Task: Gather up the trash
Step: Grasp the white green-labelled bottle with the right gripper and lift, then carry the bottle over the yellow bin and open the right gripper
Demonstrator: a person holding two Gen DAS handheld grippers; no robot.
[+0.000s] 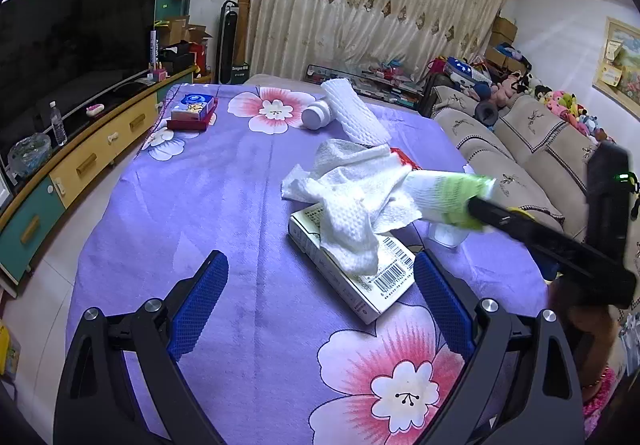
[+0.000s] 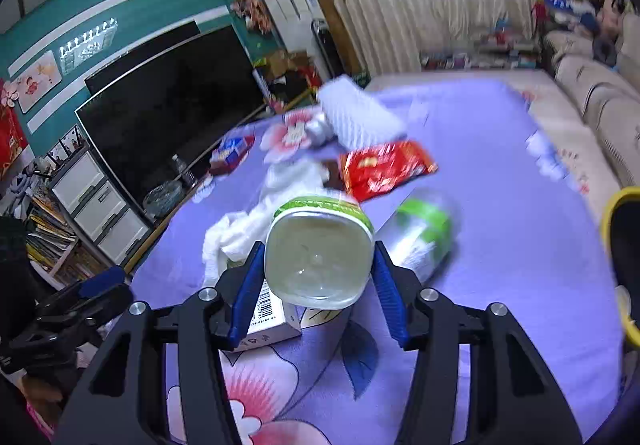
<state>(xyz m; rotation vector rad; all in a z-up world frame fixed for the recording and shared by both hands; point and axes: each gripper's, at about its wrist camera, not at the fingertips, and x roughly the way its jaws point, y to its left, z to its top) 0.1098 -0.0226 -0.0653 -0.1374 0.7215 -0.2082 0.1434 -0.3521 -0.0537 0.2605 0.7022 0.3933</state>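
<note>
My right gripper (image 2: 319, 269) is shut on a clear plastic bottle with a green label (image 2: 320, 233), its base facing the camera. In the left wrist view that bottle (image 1: 448, 197) hangs off the table at the tips of the right gripper (image 1: 478, 211). A second green-labelled bottle (image 2: 420, 237) lies on the purple floral cloth (image 2: 500, 245). Crumpled white paper towels (image 1: 352, 197) drape over a white barcoded box (image 1: 372, 285). A red snack wrapper (image 2: 384, 169) lies behind them. My left gripper (image 1: 320, 293) stands open over the cloth, with nothing between its fingers.
A white foam net sleeve (image 1: 354, 113) and a small white jar (image 1: 316, 115) lie at the far side, a blue-and-red box (image 1: 192, 111) at the far left corner. A sofa (image 1: 532, 149) runs along the right, a TV cabinet (image 1: 80, 165) along the left. A yellow-rimmed black object (image 2: 622, 265) sits at right.
</note>
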